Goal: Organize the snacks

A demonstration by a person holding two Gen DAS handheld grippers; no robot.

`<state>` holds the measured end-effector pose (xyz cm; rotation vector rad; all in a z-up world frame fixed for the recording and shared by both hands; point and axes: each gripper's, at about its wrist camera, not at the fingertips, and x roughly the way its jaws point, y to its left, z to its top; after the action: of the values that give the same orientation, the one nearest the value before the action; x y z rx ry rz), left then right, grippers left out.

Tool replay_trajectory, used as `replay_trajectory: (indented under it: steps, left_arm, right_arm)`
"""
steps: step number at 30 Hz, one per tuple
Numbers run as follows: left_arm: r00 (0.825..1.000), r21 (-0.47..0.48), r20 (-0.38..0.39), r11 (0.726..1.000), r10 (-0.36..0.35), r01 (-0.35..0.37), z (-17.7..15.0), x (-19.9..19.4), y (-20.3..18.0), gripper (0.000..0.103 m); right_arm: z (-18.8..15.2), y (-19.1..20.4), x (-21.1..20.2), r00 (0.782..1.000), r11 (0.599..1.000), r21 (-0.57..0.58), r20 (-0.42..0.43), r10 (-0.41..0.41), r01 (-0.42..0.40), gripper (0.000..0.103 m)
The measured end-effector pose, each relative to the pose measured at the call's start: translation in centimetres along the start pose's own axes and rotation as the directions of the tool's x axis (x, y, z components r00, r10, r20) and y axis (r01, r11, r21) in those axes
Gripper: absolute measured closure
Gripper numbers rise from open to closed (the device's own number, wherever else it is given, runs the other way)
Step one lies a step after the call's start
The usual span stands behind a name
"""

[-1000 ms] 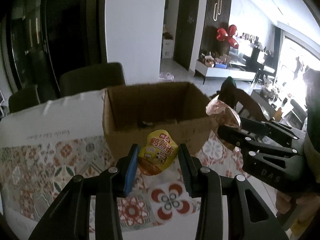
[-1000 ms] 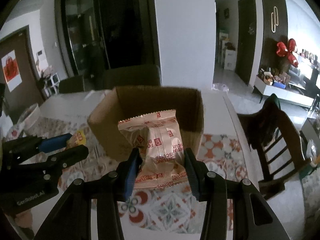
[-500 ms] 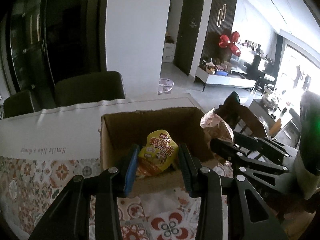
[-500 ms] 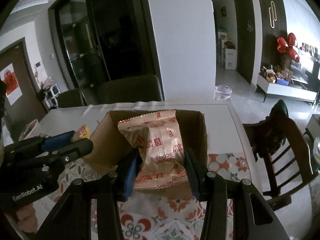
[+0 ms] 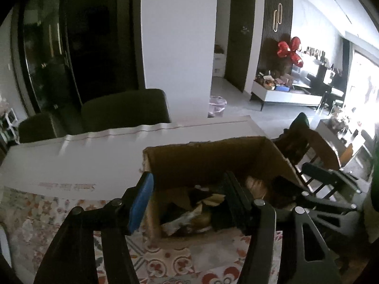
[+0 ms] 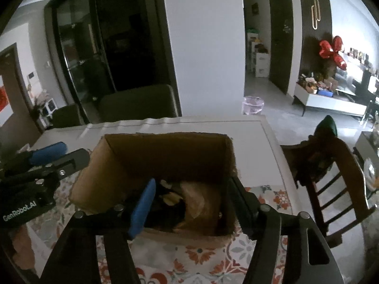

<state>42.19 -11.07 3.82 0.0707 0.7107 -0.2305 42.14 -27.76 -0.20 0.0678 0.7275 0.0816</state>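
Note:
An open cardboard box point(image 5: 213, 158) stands on the patterned tablecloth, and both grippers hang over its near rim. My left gripper point(image 5: 188, 182) has its jaws opening with nothing held between them. Beneath it, several wrappers point(image 5: 189, 217) lie in the dim bottom of the box. My right gripper point(image 6: 192, 184) is also opening and holds nothing. Below it the peach biscuit packet point(image 6: 199, 198) lies inside the box point(image 6: 165, 151). Each gripper shows in the other's view: the right gripper point(image 5: 327, 182) at the box's right side, the left gripper point(image 6: 54, 156) at its left corner.
A white tabletop strip point(image 5: 94, 156) runs behind the box. Dark upholstered chairs point(image 5: 125, 108) stand at the far side of the table. A wooden chair point(image 6: 331, 165) stands close to the table's right edge. The tablecloth point(image 6: 201, 265) shows in front of the box.
Both grippers moved forward over the box and their jaws spread. The yellow pouch left the left jaws and the peach packet left the right jaws; both dropped into the box.

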Motion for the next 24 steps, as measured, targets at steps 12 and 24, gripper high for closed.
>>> replay_trajectory:
  steps: [12,24]
  left_arm:
    - [0.975,0.06,0.193,0.991,0.109,-0.122,-7.0,-8.3,-1.0,0.014]
    - [0.961,0.073,0.256,0.989,0.108,-0.13,-14.1,-14.7,-2.0,0.005]
  right_arm:
    - [-6.1,1.5,-8.6,0.979,0.993,-0.008,0.165,-0.118,0.121,0.019]
    - [-13.4,2.8,-16.4,0.955,0.984,0.036,0.238,-0.178,0.174,0.016]
